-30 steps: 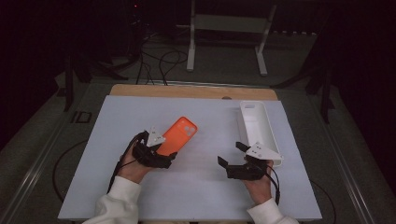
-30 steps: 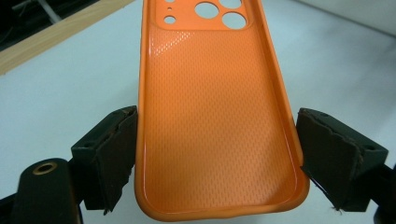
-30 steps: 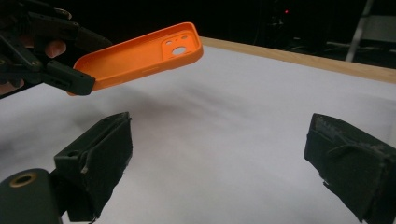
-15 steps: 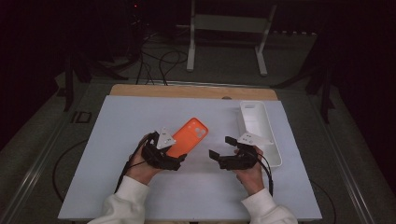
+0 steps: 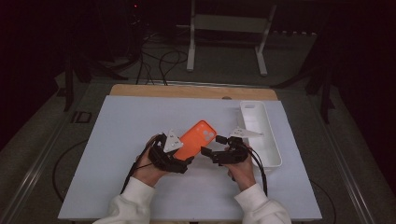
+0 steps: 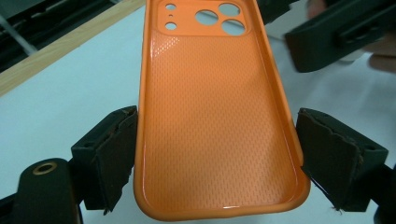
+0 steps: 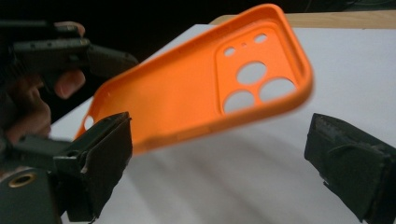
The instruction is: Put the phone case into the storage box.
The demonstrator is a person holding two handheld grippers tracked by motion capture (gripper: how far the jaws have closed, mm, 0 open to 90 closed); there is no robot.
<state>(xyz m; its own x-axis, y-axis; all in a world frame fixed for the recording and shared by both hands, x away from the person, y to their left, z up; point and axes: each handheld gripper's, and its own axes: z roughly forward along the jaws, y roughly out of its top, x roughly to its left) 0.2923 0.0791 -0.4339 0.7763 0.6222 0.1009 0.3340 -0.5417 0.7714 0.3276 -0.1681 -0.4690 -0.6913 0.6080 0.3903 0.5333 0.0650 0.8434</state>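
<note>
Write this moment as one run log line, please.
left hand-held gripper: shut on case | right hand-held gripper: open, near case | tray: empty

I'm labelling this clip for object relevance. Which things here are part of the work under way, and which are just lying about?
In the job:
- orange phone case, clamped across its sides by the left hand-held gripper
- right hand-held gripper, jaws open, close beside the case

Lying about:
- white tray at the table's right
- metal stand behind the table
- floor cables

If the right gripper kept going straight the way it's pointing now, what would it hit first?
Most likely the orange phone case, which the left gripper holds. The right gripper has its jaws open and aimed at the case's camera-cutout end, tilted just ahead of them. Depth is unclear.
</note>
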